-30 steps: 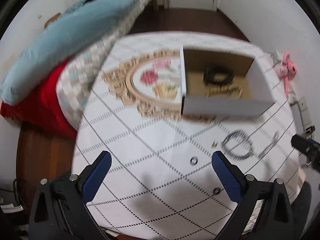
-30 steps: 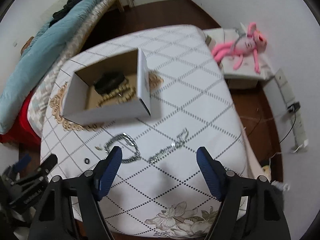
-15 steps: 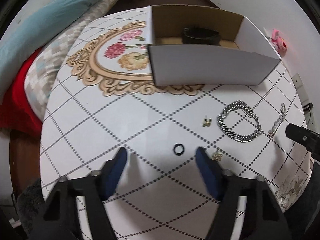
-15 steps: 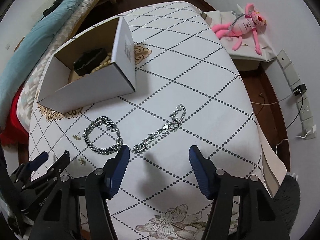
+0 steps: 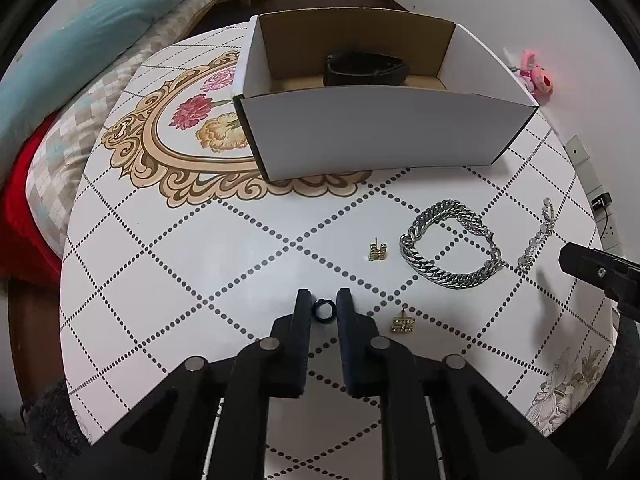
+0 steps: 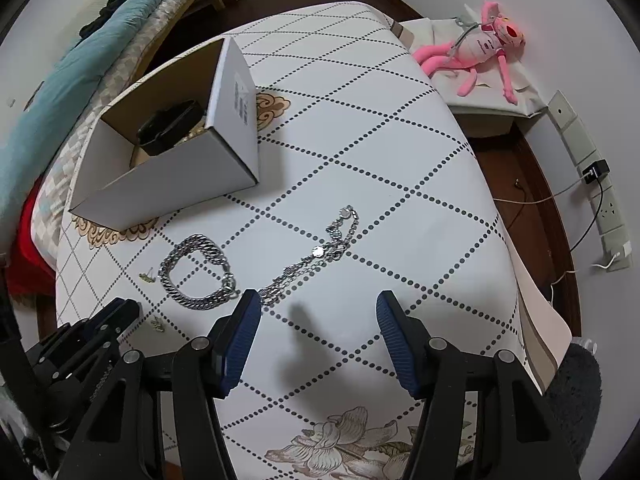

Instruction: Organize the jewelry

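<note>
Left wrist view, left hand-held gripper (image 5: 324, 309) closing on small black ring (image 5: 322, 309), right hand-held gripper (image 6: 318, 311) apart, chunky silver chain bracelet (image 5: 452, 249) on bench (image 5: 160, 280).

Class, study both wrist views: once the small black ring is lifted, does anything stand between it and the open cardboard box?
Nothing visible does. The black ring sits between the closing jaws of the left gripper; only bare tablecloth lies before the box, whose near wall must be cleared.

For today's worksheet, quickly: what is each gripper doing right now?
Left gripper: jaws closing around the small black ring on the table.
Right gripper: open, holding nothing, beside the thin silver chain.
</note>
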`<action>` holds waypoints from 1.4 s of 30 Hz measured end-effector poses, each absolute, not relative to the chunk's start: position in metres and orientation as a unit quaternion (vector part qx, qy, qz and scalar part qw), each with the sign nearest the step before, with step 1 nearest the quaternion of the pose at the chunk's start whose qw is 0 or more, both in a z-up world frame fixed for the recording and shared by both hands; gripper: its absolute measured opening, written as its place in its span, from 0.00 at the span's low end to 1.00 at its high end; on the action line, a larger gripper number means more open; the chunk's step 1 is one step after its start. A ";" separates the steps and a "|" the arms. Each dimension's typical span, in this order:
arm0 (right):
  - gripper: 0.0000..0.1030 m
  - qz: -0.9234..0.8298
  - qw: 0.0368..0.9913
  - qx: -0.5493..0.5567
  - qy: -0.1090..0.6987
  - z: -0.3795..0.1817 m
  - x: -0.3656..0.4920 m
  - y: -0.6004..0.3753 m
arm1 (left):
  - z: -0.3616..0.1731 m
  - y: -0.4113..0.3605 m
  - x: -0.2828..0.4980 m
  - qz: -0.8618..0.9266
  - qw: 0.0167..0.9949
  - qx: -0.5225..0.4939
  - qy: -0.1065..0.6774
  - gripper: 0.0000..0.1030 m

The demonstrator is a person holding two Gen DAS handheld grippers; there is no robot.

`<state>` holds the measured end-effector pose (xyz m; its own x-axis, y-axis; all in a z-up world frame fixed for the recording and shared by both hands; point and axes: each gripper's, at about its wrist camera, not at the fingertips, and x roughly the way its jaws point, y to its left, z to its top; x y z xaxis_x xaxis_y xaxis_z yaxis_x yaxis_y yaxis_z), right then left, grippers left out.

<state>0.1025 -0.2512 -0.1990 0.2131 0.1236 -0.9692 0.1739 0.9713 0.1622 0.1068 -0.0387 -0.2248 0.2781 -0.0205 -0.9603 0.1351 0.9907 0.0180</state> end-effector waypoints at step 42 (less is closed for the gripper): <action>0.13 0.099 0.792 -0.012 0.603 -0.188 0.057 -0.115 | -0.202 0.054 0.046 0.032 0.799 -0.025 0.599 0.10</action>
<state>0.0565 -0.1151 -0.1878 0.2533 0.1416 -0.9570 -0.1717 0.9801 0.0996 0.0461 0.0536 -0.2016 0.2794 0.0209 -0.9600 -0.0801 0.9968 -0.0016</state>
